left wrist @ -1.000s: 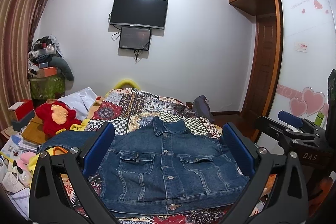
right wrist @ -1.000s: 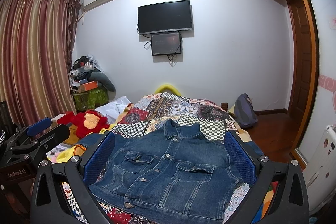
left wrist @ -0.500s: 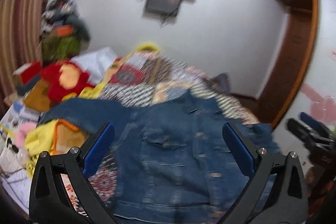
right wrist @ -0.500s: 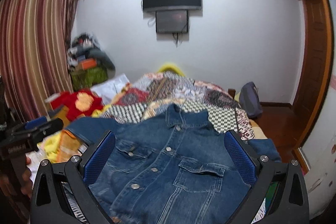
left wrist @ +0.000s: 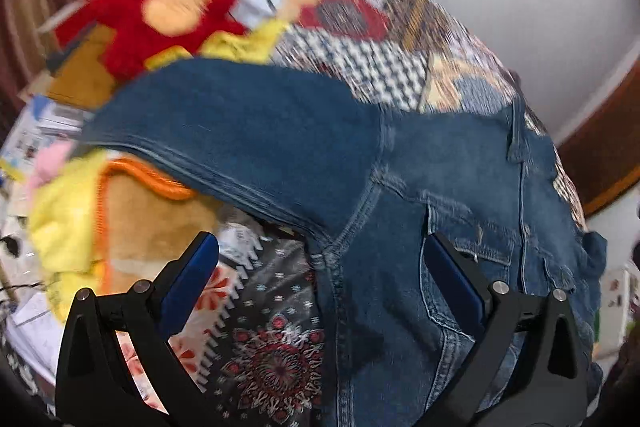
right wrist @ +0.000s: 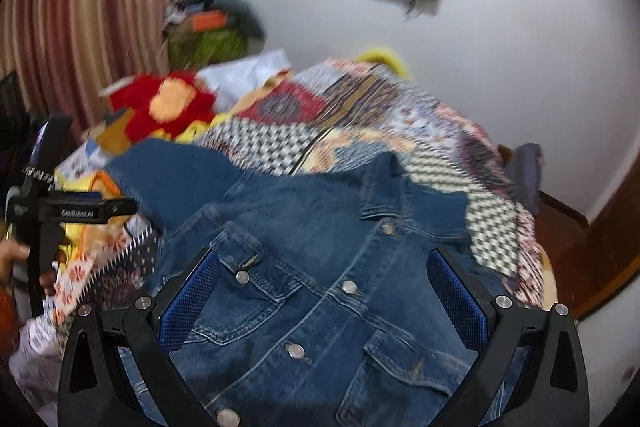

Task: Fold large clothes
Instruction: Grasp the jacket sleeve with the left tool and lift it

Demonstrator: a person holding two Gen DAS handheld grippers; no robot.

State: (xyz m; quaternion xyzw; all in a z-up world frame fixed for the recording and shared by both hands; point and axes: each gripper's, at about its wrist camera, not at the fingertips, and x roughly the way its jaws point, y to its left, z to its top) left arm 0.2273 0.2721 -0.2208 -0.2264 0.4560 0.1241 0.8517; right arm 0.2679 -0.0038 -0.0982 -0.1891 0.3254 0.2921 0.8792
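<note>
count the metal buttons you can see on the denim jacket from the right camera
5 on the jacket: one under the collar, three further down the front, and one on the left chest pocket flap. Others may be hidden by blur or the jaws.

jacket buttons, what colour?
Silver metal, on the blue denim jacket. One button shows best in the right wrist view.

Close wrist views (shared jacket (left wrist: pixel 400 187))
</note>
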